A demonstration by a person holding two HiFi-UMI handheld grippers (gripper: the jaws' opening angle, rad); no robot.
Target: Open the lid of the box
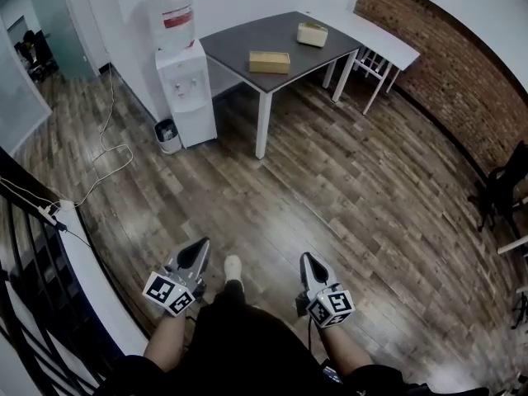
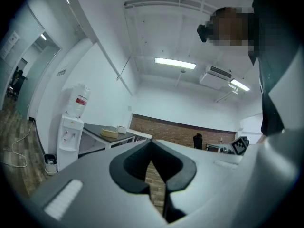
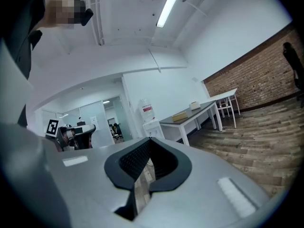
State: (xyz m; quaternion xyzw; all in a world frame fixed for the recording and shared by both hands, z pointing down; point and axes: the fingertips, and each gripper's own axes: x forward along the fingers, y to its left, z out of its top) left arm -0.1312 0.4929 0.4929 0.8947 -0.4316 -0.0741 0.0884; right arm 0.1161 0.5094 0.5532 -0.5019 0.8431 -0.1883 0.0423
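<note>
The boxes are well away from you, on the dark grey table (image 1: 239, 44) with white legs at the far side of the room, beside the water dispenser (image 1: 183, 85). There are two of them. The tan box (image 1: 270, 62) is low, flat and rectangular, and lies near the middle of the tabletop with its top closed and level. The cream box (image 1: 312, 34) is smaller and taller with softly rounded edges, and sits towards the table's far corner, apart from the tan one. From here you cannot make out a seam, hinge or latch on either.

You hold both grippers low in front of your body, over the wood-plank floor (image 1: 330, 188), nowhere near the table. Your left gripper (image 1: 198, 250) has its jaws closed together with nothing between them; the dark ribbed pads meet at the tip. Your right gripper (image 1: 309, 262) is the same, its jaws brought together and empty.

The tabletop is smooth and matt. The floor shows mixed brown grain, and a rough red brick wall (image 1: 445, 64) runs along the right side.
</note>
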